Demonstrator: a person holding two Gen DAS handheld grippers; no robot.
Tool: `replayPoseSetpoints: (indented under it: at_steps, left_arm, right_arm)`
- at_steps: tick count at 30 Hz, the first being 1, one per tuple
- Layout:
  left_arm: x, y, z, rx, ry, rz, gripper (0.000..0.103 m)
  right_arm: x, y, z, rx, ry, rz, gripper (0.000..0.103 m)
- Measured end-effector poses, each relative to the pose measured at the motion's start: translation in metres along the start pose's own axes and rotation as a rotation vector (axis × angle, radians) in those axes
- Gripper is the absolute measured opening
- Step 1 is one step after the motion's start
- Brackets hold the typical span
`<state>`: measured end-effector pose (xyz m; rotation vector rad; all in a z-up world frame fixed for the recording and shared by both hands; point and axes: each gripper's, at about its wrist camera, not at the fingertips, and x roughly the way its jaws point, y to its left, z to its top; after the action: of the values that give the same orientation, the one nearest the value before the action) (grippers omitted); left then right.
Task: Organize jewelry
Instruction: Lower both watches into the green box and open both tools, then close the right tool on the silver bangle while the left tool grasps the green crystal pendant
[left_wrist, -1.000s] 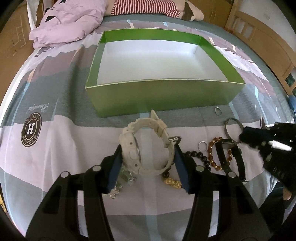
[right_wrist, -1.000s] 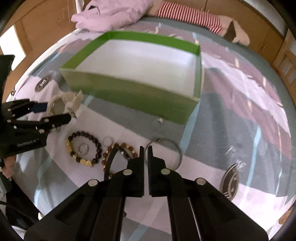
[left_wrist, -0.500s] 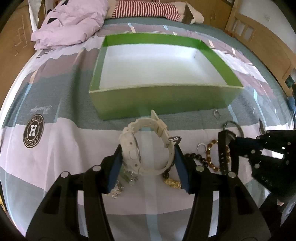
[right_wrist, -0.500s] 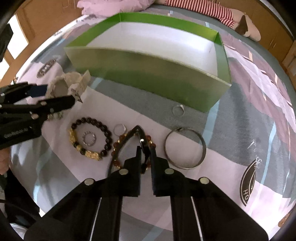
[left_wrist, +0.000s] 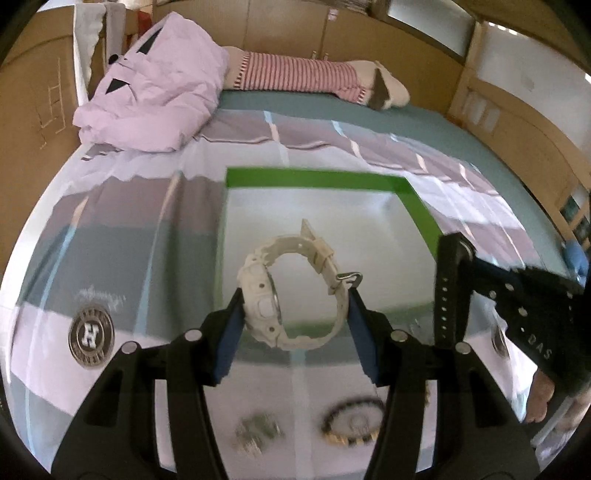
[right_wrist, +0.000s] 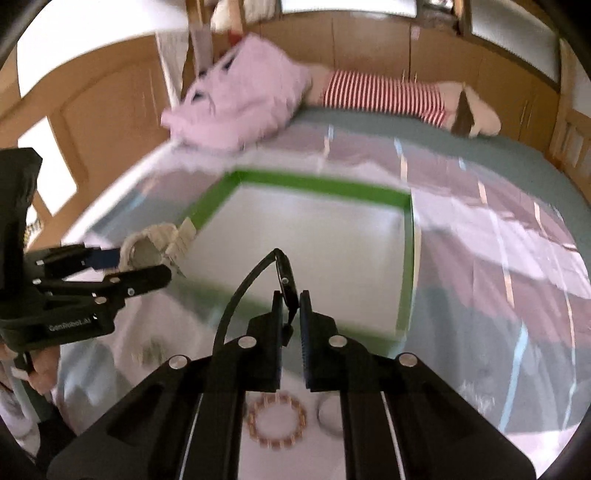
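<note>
My left gripper (left_wrist: 295, 306) is shut on a white watch (left_wrist: 291, 291) and holds it in the air over the near part of the green box (left_wrist: 314, 181). My right gripper (right_wrist: 291, 306) is shut on a black watch (right_wrist: 284, 277), also lifted above the box's (right_wrist: 317, 184) near wall. The black watch strap (left_wrist: 447, 291) hangs at the right of the left wrist view. The white watch (right_wrist: 155, 243) shows at the left of the right wrist view. The box is white inside and holds nothing that I can see.
On the bedspread below lie a dark bead bracelet (left_wrist: 351, 424), a silver piece (left_wrist: 255, 435), a brown bead bracelet (right_wrist: 277, 417) and a metal bangle (right_wrist: 328, 413). A pink quilt (left_wrist: 155, 96) and a striped pillow (left_wrist: 299, 70) lie at the bed's far end.
Both grippers rose from the bedspread and moved forward over the box, each carrying its watch. The right gripper took hold of the black watch and lifted it.
</note>
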<state>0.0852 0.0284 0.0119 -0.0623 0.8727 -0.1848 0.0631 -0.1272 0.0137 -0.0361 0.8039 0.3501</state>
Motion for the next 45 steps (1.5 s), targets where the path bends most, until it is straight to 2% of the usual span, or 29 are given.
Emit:
replayPoseSetpoints:
  at_steps: [4, 7, 9, 10, 13, 17, 19, 22, 24, 27, 30, 31, 33, 34, 35, 37, 38, 40, 41, 43, 45]
  left_arm:
    - [0.016, 0.005, 0.016, 0.001, 0.004, 0.012, 0.055]
    - [0.031, 0.007, 0.02, 0.004, 0.017, 0.02, 0.056]
    - [0.041, 0.009, 0.021, 0.0, 0.044, 0.003, 0.062]
    - [0.042, 0.009, 0.02, 0.002, 0.047, -0.004, 0.071]
    - [0.031, 0.006, 0.017, 0.017, 0.029, 0.0, 0.072]
    - [0.004, 0.004, 0.002, 0.032, 0.066, -0.046, 0.072]
    - [-0.004, 0.002, -0.016, 0.054, 0.106, -0.058, 0.072]
    - [0.0, 0.003, -0.047, 0.092, 0.203, -0.014, 0.069]
    - [0.009, 0.012, -0.068, 0.077, 0.282, -0.001, 0.068]
    - [0.017, 0.021, -0.089, 0.048, 0.369, 0.009, 0.065]
    - [0.026, 0.022, -0.098, 0.039, 0.425, -0.01, 0.064]
    - [0.029, 0.022, -0.101, 0.035, 0.439, -0.01, 0.061]
    - [0.041, 0.02, -0.107, 0.014, 0.479, -0.033, 0.047]
    - [0.044, 0.019, -0.109, 0.004, 0.48, -0.048, 0.04]
    - [0.047, 0.019, -0.11, -0.021, 0.478, -0.107, 0.032]
    - [0.046, 0.023, -0.104, -0.101, 0.435, -0.218, 0.032]
    - [0.042, 0.025, -0.101, -0.124, 0.401, -0.23, 0.032]
    - [0.032, 0.029, -0.094, -0.124, 0.338, -0.189, 0.032]
    - [0.028, 0.03, -0.093, -0.106, 0.319, -0.145, 0.032]
    - [0.03, 0.03, -0.097, -0.079, 0.347, -0.117, 0.033]
    - [0.038, 0.027, -0.103, -0.059, 0.386, -0.102, 0.036]
  right_arm:
    - [0.017, -0.012, 0.014, 0.056, -0.024, -0.012, 0.009]
    - [0.035, -0.019, 0.022, 0.053, -0.034, -0.042, 0.009]
    - [0.046, -0.022, 0.025, 0.064, -0.031, -0.036, 0.009]
    - [0.053, -0.025, 0.026, 0.071, -0.019, -0.035, 0.011]
    - [0.056, -0.03, 0.022, 0.093, -0.004, -0.06, 0.039]
    - [0.035, -0.035, 0.022, 0.137, 0.008, -0.037, 0.04]
    - [0.023, -0.038, 0.014, 0.16, 0.056, -0.019, 0.04]
    - [0.011, -0.041, -0.009, 0.144, 0.172, -0.035, 0.039]
    - [0.01, -0.049, -0.031, 0.152, 0.243, -0.043, 0.039]
    - [0.024, -0.064, -0.058, 0.195, 0.367, -0.093, 0.039]
    - [0.041, -0.069, -0.079, 0.17, 0.476, -0.162, 0.039]
    - [0.044, -0.069, -0.082, 0.17, 0.494, -0.166, 0.039]
    - [0.051, -0.069, -0.087, 0.166, 0.523, -0.166, 0.039]
    - [0.053, -0.067, -0.088, 0.166, 0.524, -0.158, 0.039]
    - [0.056, -0.064, -0.088, 0.169, 0.529, -0.136, 0.039]
    - [0.059, -0.057, -0.085, 0.182, 0.52, -0.071, 0.041]
    - [0.058, -0.053, -0.082, 0.182, 0.5, -0.05, 0.041]
    - [0.051, -0.049, -0.073, 0.185, 0.439, -0.034, 0.041]
    - [0.047, -0.048, -0.068, 0.184, 0.408, -0.033, 0.041]
    - [0.041, -0.048, -0.064, 0.181, 0.379, -0.05, 0.042]
    - [0.042, -0.049, -0.065, 0.157, 0.389, -0.087, 0.042]
